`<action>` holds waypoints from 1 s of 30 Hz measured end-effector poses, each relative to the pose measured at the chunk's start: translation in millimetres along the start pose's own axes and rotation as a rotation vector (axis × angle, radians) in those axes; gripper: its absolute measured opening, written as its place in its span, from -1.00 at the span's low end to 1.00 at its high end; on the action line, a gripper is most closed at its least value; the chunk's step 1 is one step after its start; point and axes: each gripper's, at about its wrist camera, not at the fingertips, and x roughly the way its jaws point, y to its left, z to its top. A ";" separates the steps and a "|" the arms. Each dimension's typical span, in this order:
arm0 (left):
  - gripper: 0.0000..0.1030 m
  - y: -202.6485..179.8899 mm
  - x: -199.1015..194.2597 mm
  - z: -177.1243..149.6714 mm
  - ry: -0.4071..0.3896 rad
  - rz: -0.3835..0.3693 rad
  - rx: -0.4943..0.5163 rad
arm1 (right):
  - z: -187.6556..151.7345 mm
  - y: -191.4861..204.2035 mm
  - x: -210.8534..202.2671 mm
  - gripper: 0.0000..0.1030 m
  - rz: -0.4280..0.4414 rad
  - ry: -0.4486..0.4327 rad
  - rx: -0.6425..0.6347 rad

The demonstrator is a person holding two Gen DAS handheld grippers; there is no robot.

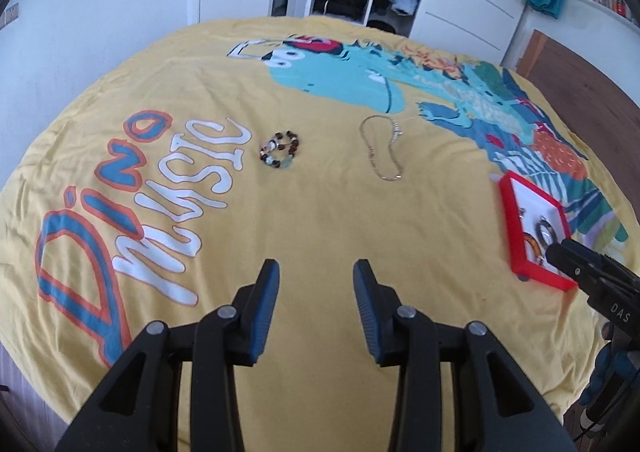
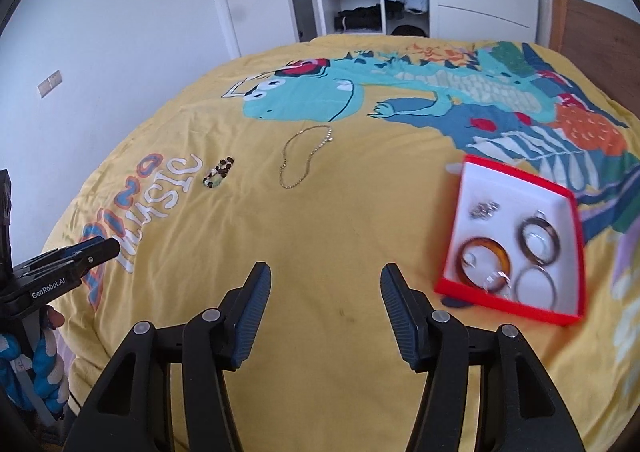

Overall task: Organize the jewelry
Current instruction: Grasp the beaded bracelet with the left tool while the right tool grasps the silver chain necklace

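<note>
In the left wrist view, the left gripper (image 1: 316, 280) fills the lower centre of the frame, its 2 blue-padded jaws spread apart with nothing between them, hovering over a yellow bedspread (image 1: 320, 220) printed with a dinosaur. In the right wrist view, the right gripper (image 2: 326, 286) sits at lower centre, jaws spread wider still and also empty.

Beyond the left gripper, in the middle of its frame, lies a beaded bracelet (image 1: 281, 150), a small ring of dark and pale beads. Just right of it, apart from it, a thin gold chain necklace (image 1: 380, 150) lies in a loose loop. At the right edge of that frame, a red jewelry box (image 1: 516, 220) with a white lining rests on the bedspread, partly hidden by the other gripper's tip.

The right wrist view shows the box at centre right, holding an amber bangle (image 2: 486, 262), a dark hoop (image 2: 539, 242), a pale hoop (image 2: 535, 286) and a small silver cluster (image 2: 485, 209).

The chain is probably very light, limp and slippery; it would sag when lifted, so pinching where strands bunch near the lower bend looks safest. The bracelet seems firmer and lumpy, so closing across 1 side of its ring should hold. The soft bedding may give under pressure.
</note>
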 end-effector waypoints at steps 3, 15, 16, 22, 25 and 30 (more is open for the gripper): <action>-0.29 14.3 30.6 17.2 0.018 0.008 -0.035 | 19.3 4.6 37.1 0.15 0.025 0.020 -0.017; -0.05 40.6 143.4 91.4 0.060 -0.049 -0.028 | 82.2 26.5 173.9 0.60 0.084 0.061 -0.027; -0.04 41.7 148.4 93.2 0.061 -0.052 -0.025 | 84.9 27.2 183.1 0.61 0.085 0.065 -0.027; -0.03 43.9 184.7 102.2 0.087 -0.040 0.003 | 92.3 27.2 226.6 0.76 0.080 0.087 -0.012; -0.03 49.1 198.6 104.6 0.094 -0.033 -0.005 | 94.5 23.2 240.2 0.77 0.076 0.089 0.005; -0.03 50.9 221.1 106.8 0.113 -0.036 0.000 | 99.0 20.8 261.1 0.81 0.076 0.101 0.016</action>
